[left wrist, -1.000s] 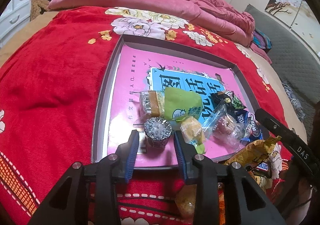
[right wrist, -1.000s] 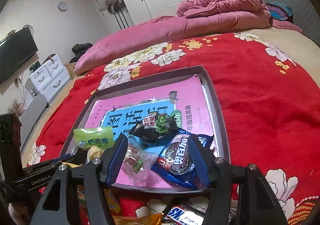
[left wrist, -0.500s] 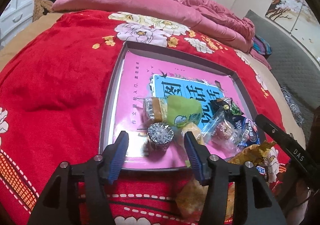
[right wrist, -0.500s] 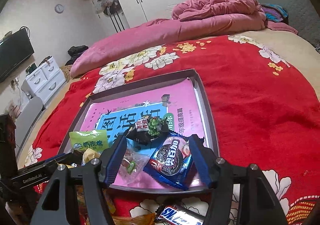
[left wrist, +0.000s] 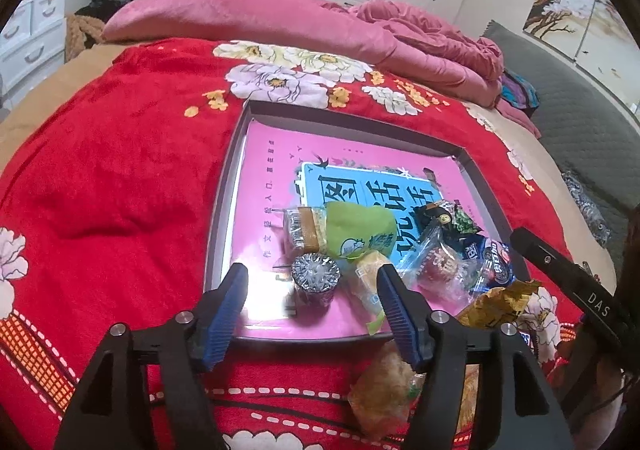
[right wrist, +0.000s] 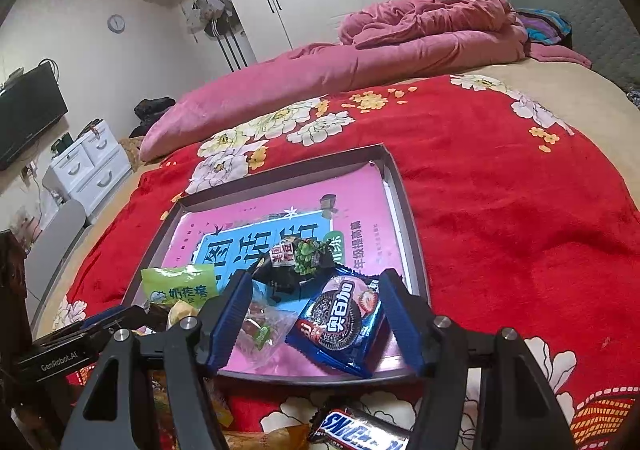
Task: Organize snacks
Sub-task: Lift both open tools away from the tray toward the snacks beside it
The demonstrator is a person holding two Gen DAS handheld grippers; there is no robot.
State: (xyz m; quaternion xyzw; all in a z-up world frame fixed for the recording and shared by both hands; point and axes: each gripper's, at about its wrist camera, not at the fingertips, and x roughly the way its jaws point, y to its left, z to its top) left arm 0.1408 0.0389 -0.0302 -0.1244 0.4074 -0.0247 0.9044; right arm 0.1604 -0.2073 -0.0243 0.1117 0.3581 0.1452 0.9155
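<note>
Foil cup [left wrist: 315, 282] between spread left tongs [left wrist: 313, 298].

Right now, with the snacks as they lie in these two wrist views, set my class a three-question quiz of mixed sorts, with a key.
1. True or false: the Snickers bar lies inside the tray.
2. Multiple choice: what sits framed between the open right gripper's fingers? A) the blue Oreo pack B) a banana C) a remote
3. Fill in: in the left wrist view, the snack nearest the open left gripper, just beyond its fingertips, is the foil-wrapped ____.

Key: 1 false, it lies on the red blanket in front of the tray. 2 A. 3 cup cake.
</note>
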